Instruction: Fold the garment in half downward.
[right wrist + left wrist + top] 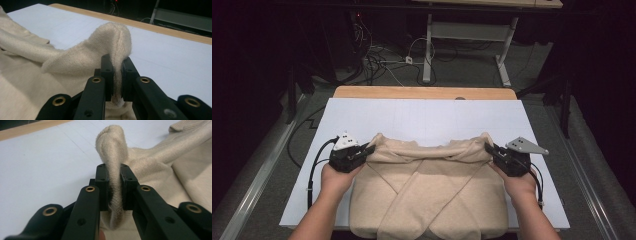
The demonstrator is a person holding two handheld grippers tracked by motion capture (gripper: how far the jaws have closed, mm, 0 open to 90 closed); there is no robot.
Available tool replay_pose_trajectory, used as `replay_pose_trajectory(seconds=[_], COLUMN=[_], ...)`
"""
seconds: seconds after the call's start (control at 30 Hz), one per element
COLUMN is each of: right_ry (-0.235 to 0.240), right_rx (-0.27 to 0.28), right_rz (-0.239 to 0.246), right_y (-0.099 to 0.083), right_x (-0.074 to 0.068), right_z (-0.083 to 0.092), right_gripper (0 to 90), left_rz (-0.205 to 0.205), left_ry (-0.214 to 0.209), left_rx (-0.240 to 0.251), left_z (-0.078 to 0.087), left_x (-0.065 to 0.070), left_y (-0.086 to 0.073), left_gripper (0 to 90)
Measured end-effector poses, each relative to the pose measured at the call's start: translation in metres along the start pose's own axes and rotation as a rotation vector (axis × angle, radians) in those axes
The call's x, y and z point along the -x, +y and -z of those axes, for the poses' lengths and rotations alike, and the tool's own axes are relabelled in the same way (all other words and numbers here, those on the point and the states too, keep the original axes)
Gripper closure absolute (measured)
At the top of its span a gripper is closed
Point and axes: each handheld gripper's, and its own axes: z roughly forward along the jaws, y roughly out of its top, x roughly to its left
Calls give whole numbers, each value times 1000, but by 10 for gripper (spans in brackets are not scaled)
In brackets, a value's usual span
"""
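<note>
Left gripper [371, 149] and right gripper [488, 148], jaws each clamped tight on a fold of the beige sweater [432, 195]

Bare white mat [422, 117] beyond sweater [427, 195], no obstacles btwn tongs

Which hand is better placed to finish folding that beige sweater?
Neither, really: it looks like a job for both. The left gripper and the right gripper are each shut on a raised corner of the sweater, at matching spots on its far edge, so both probably carry the fold together.
</note>
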Motion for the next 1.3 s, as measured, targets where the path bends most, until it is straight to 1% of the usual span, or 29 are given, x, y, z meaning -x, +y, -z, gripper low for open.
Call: replay_pose_trajectory(seconds=[0.1,0.3,0.37,0.47,0.57,0.63,0.67,0.7,0.83,0.93,1.0,1.1,1.23,1.3], right_ry=[11,35,41,58,75,83,87,90,94,97,98,102,104,100], right_rx=[-3,2,0,-2,-14,-20,-21,-21,-34,-38,-43,-60,-80,-111], right_rz=[25,50,63,63,62,74,82,91,102,97,85,68,68,71], right_y=[-8,-26,-31,-39,-46,-51,-53,-56,-66,-76,-83,-92,-100,-106], right_x=[-8,-21,-25,-30,-35,-41,-43,-46,-53,-56,-57,-57,-57,-58], right_z=[13,36,43,55,67,75,79,84,97,103,103,102,100,96], right_gripper=[842,842,842,841,841,841,841,839,838,837,835,831,827,825], left_rz=[5,-9,-5,-9,-17,-10,-15,-22,-35,-52,-43,-37,-22,-25], left_ry=[-22,-60,-77,-90,-103,-112,-113,-115,-134,-128,-131,-135,-145,-147], left_rx=[12,34,37,19,22,33,34,32,13,6,9,-4,-21,-37], left_z=[9,26,32,40,50,58,61,65,73,77,77,73,68,64], left_x=[6,20,24,33,41,46,49,51,60,66,68,69,67,66], left_y=[-13,-33,-41,-51,-61,-65,-66,-68,-78,-85,-91,-99,-106,-109], left_gripper=[777,776,775,775,775,775,775,775,774,774,774,774,773,773])
